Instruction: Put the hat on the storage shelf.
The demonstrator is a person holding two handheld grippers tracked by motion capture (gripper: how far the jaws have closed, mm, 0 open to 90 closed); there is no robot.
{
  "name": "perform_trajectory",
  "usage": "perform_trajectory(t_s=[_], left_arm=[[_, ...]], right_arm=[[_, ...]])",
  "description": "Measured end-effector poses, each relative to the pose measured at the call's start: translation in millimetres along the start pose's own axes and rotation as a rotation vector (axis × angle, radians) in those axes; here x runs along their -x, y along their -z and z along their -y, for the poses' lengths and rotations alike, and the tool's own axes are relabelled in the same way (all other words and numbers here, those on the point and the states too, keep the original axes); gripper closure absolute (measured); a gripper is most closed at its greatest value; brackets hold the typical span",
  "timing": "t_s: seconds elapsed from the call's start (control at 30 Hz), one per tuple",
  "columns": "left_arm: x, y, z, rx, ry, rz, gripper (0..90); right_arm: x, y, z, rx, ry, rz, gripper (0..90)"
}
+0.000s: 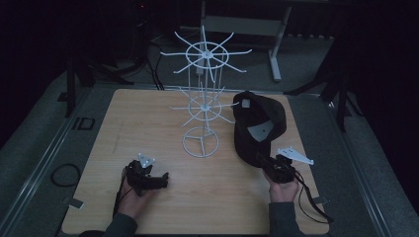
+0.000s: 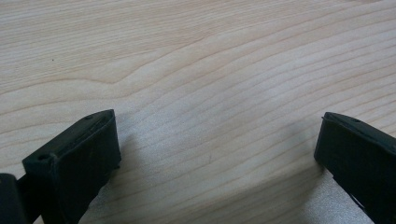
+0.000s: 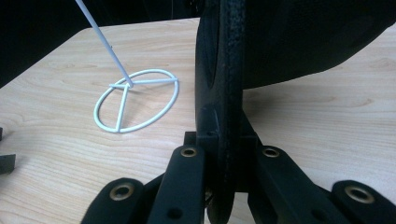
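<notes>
While the left gripper (image 1: pixel 160 180) rested wide open on the wooden table (image 1: pixel 148 123), the right gripper (image 1: pixel 264 163) pinched a black cap (image 1: pixel 259 126) by its brim, seemingly to hang it on the white wire rack (image 1: pixel 202 98).

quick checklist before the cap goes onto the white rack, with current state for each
1. Right claw shut on the black cap by its brim: ok.
2. Cap lifted off the table: cannot tell; it stands on edge.
3. White rack upright, base ring flat on the table: ok.
4. Rack prongs nearest the cap free: ok.
5. Left claw open with nothing between its jaws, low over bare wood away from the rack: ok.
</notes>
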State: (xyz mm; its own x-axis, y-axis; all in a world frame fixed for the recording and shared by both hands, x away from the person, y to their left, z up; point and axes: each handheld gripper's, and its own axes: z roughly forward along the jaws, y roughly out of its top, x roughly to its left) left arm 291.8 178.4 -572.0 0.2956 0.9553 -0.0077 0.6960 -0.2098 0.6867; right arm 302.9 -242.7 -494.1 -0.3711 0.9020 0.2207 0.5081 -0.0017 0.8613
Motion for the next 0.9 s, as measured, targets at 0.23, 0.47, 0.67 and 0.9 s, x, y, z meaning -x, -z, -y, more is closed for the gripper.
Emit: perform_trajectory(t_s=[0.23, 0.47, 0.67, 0.9], left_arm=[[0.0, 0.1, -0.1, -0.001, -0.001, 0.000, 0.1], [0.1, -0.2, 0.0, 0.002, 0.002, 0.000, 0.1], [0.2, -0.4, -0.2, 0.002, 0.000, 0.001, 0.1], [0.1, -0.4, -0.3, 0.003, -0.001, 0.000, 0.1]], right_arm=[[-1.5, 0.9, -4.9, 0.011, 0.000, -0.002, 86.6], [-1.6, 1.8, -9.8, 0.019, 0.006, -0.001, 86.6], [-2.1, 2.7, -13.2, 0.025, 0.009, 0.002, 86.6], [-4.3, 2.1, -18.7, 0.033, 0.020, 0.001, 86.6]])
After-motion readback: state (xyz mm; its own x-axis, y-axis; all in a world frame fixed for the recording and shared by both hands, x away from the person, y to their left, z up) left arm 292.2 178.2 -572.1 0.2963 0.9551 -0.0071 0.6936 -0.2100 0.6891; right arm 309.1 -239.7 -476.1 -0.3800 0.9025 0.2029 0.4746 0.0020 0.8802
